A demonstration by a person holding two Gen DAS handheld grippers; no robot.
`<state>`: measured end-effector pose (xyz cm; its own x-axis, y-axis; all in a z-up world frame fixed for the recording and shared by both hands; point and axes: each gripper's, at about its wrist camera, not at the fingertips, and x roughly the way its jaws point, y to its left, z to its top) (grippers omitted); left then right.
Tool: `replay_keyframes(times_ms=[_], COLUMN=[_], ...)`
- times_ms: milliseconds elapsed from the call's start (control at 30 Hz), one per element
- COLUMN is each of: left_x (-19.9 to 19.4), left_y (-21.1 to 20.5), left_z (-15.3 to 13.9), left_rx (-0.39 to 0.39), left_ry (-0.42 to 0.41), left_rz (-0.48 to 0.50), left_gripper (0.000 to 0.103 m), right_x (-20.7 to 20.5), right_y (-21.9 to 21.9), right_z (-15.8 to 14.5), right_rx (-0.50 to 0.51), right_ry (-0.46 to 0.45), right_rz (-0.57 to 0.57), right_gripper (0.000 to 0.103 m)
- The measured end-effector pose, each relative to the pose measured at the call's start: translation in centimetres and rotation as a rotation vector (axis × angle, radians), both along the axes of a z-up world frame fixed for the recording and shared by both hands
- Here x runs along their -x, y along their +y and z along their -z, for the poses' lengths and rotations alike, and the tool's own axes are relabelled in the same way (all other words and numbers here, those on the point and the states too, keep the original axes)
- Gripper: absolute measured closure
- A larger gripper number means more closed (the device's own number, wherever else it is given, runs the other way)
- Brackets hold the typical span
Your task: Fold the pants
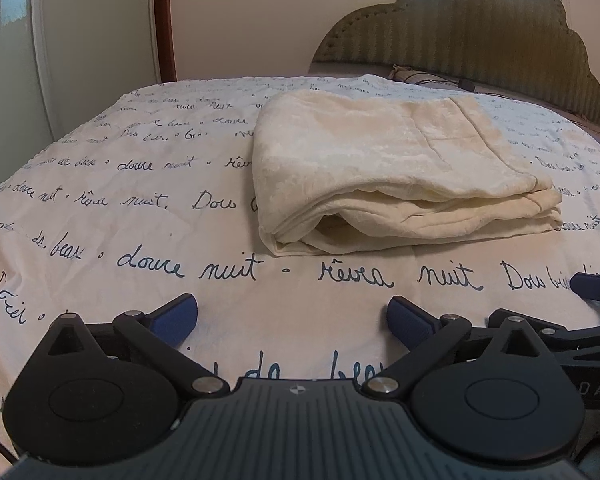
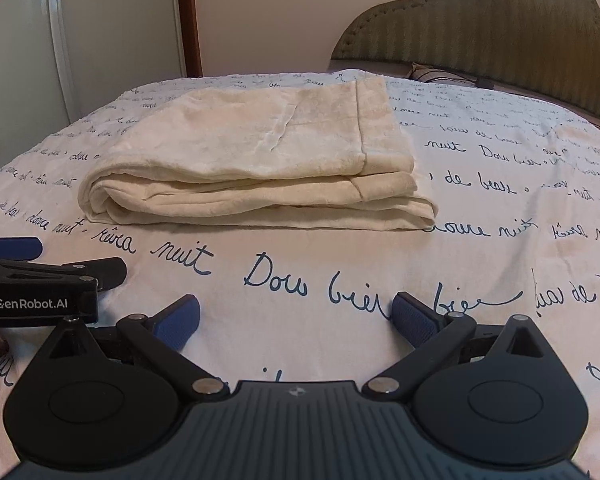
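Cream pants [image 1: 396,168] lie folded into a thick flat stack on the bed, with the hem edges at the right [image 2: 252,160]. My left gripper [image 1: 292,320] hovers over the sheet in front of the stack, jaws wide open, nothing between its blue pads. Side by side with it, my right gripper [image 2: 296,320] is also wide open and empty, short of the stack's near edge. The right gripper's blue fingertip [image 1: 596,284] shows at the right edge of the left wrist view. In the right wrist view the left gripper's finger [image 2: 12,248] shows at the left edge.
The bed carries a white cover [image 1: 140,264] printed with dark blue handwriting. A green padded headboard [image 1: 480,32] stands at the far end, with a dark cable [image 1: 460,80] in front of it. A white wardrobe [image 2: 40,60] stands at the left.
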<state>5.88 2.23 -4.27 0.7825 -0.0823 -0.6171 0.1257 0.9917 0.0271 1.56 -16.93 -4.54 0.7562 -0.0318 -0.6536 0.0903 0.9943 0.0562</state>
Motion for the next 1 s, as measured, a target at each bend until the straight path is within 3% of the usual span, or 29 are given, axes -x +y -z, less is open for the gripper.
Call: replay_keyframes(times_ms=[1000], left_x=[-0.29], left_y=[0.1], left_z=[0.21], left_rx=[0.004], left_ry=[0.004], left_rz=[0.005], left_gripper=[0.0], right_x=[-0.01], right_y=[0.04], right_z=[-0.1], right_rx=[0.006], right_ry=[0.001], right_rz=[-0.001], right_gripper=[0.0])
